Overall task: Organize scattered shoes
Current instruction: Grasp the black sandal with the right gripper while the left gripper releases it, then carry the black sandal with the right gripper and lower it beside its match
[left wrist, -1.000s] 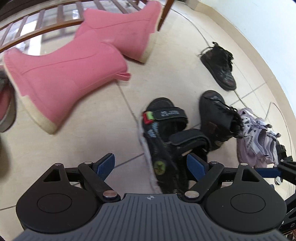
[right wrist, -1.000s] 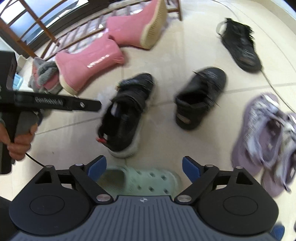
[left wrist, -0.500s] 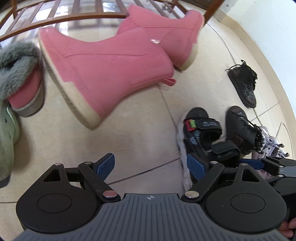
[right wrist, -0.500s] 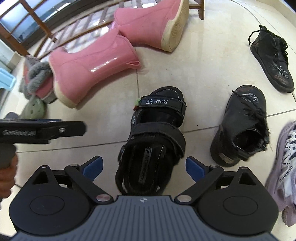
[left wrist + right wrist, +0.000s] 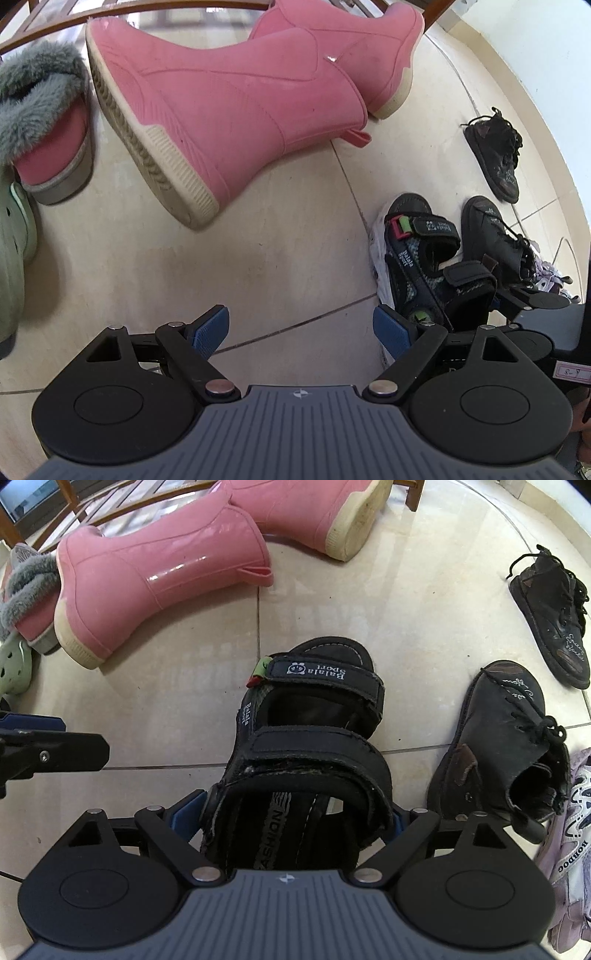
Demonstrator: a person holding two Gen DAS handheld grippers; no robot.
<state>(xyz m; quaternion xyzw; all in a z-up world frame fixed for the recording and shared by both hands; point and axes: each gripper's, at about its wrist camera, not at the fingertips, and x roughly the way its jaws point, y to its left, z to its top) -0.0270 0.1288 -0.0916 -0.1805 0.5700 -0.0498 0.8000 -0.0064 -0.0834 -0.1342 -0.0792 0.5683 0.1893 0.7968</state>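
1. My right gripper (image 5: 291,821) is spread wide around the heel of the black sandal (image 5: 310,746). It has just closed a little, but I can't tell if the pads touch it.
2. The sandal's long way points to 12 o'clock from that gripper.
3. My left gripper (image 5: 301,330) is open and holds nothing. The sandal lies at its 2 o'clock, so my right hand is nearer.

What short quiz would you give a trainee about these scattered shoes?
1. True or false: the left gripper holds one of the pink boots.
2. Which shoe lies between the fingers of the right gripper? A: black sandal. B: green clog. C: laced shoe.
3. How many pink boots lie on the floor?

Key:
1. False: its jaws stand open, empty.
2. A. The jaws have just been closing around it; whether they press yet is unclear.
3. Two.
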